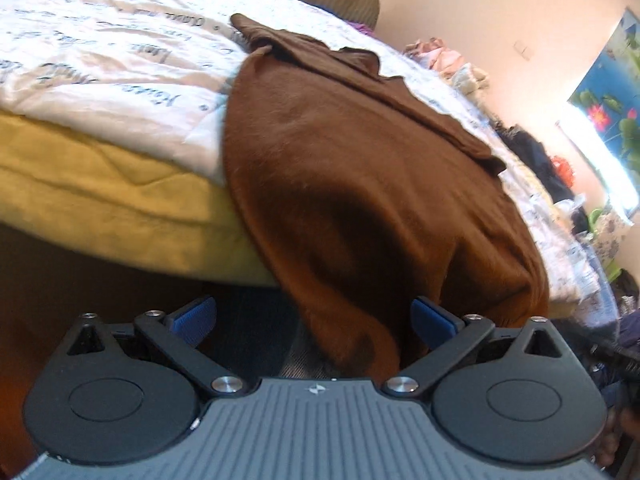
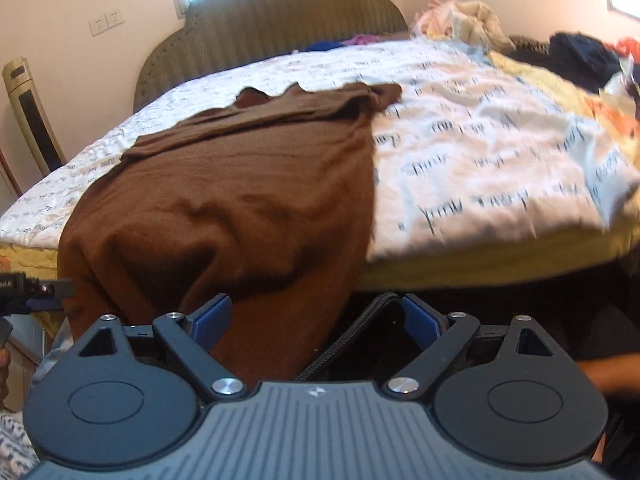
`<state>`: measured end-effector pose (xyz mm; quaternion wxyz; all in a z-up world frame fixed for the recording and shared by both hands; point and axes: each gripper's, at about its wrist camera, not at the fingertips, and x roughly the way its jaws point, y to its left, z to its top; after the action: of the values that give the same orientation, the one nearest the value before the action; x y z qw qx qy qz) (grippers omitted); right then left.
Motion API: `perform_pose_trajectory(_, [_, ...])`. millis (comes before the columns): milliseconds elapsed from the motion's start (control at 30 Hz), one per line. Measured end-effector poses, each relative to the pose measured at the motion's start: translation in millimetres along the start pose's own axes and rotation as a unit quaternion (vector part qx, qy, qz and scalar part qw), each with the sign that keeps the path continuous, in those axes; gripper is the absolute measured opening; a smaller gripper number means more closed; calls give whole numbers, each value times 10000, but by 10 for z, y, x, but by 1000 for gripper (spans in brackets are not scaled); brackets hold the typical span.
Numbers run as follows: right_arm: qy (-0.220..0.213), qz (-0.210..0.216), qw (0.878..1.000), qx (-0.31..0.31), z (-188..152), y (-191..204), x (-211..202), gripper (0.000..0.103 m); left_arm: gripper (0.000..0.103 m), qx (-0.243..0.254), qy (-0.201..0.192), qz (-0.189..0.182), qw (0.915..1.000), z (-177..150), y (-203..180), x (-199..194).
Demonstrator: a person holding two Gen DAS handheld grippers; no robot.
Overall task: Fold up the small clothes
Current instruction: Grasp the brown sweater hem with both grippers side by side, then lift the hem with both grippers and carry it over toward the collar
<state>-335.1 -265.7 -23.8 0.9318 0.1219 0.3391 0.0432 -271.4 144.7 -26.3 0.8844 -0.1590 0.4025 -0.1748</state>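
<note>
While both tongs gape empty near brown garment (image 1: 360, 184), only right view shows headboard (image 2: 272, 24).

Both grippers same build: left gripper (image 1: 314, 322) & right gripper (image 2: 316, 322) have a grey ribbed body w/ small white logo, two black round discs, black link arms w/ silver screws, blue ribbed pads (image 1: 192, 320).
</note>
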Motion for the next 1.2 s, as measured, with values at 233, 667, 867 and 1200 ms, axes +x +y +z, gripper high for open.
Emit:
perform_pose_trajectory(233, [-131, 496, 9966, 639, -159, -253, 83, 92, 49, 16, 96, -349, 9993, 4, -72, 119])
perform_pose_trajectory(667, [-163, 1218, 9844, 1258, -304, -305, 405, 58, 16, 101, 27, -129, 9999, 31, -28, 58])
perform_pose_trajectory(867, [-137, 1169, 9859, 1191, -284, -317, 407, 44, 10, 490, -50, 33, 9988, 9, -115, 52])
perform_pose_trajectory(1200, [-314, 1158, 9893, 829, -268, -215, 288, 9, 2, 108, -26, -589, 9982, 99, 29, -46])
